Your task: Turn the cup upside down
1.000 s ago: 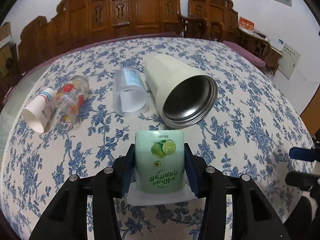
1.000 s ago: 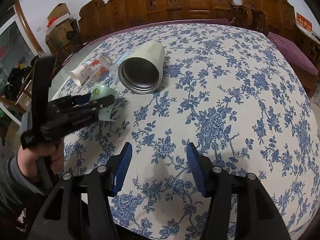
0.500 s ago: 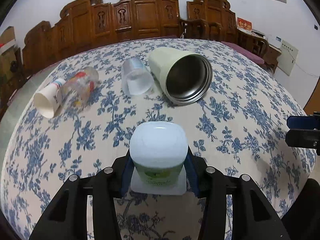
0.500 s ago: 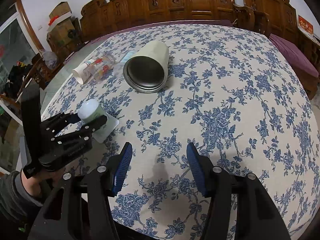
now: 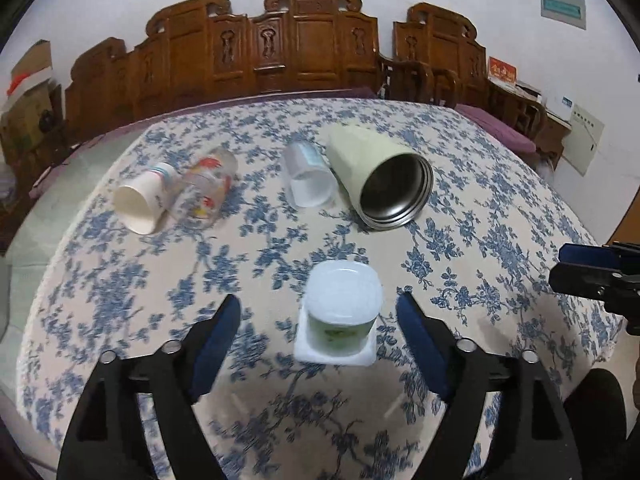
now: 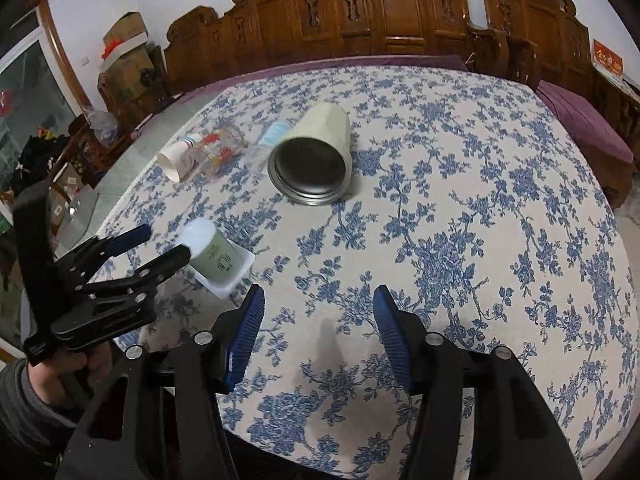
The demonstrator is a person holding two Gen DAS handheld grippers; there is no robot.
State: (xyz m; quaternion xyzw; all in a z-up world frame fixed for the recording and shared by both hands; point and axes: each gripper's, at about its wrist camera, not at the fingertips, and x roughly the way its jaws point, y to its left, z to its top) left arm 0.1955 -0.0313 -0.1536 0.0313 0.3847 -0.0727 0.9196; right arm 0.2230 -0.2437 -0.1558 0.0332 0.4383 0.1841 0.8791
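Note:
A small green yogurt cup [image 5: 340, 312] stands upside down on the floral tablecloth, white base up, its square white rim flat on the cloth. It also shows in the right wrist view [image 6: 212, 254]. My left gripper [image 5: 318, 312] is open, its fingers spread wide on either side of the cup without touching it. The left gripper shows in the right wrist view [image 6: 158, 246] at the left. My right gripper [image 6: 318, 312] is open and empty over the table's near edge.
Further back lie a large cream steel tumbler [image 5: 380, 176] on its side, a clear plastic cup [image 5: 308, 178], a printed glass [image 5: 204, 188] and a paper cup [image 5: 140, 200]. Carved wooden chairs [image 5: 312, 40] stand behind the table. The right gripper's tip [image 5: 592, 268] shows at right.
The left gripper turned the green cup over from lying sideways to base up, set it on the cloth, then opened and let go. The right gripper stayed still.

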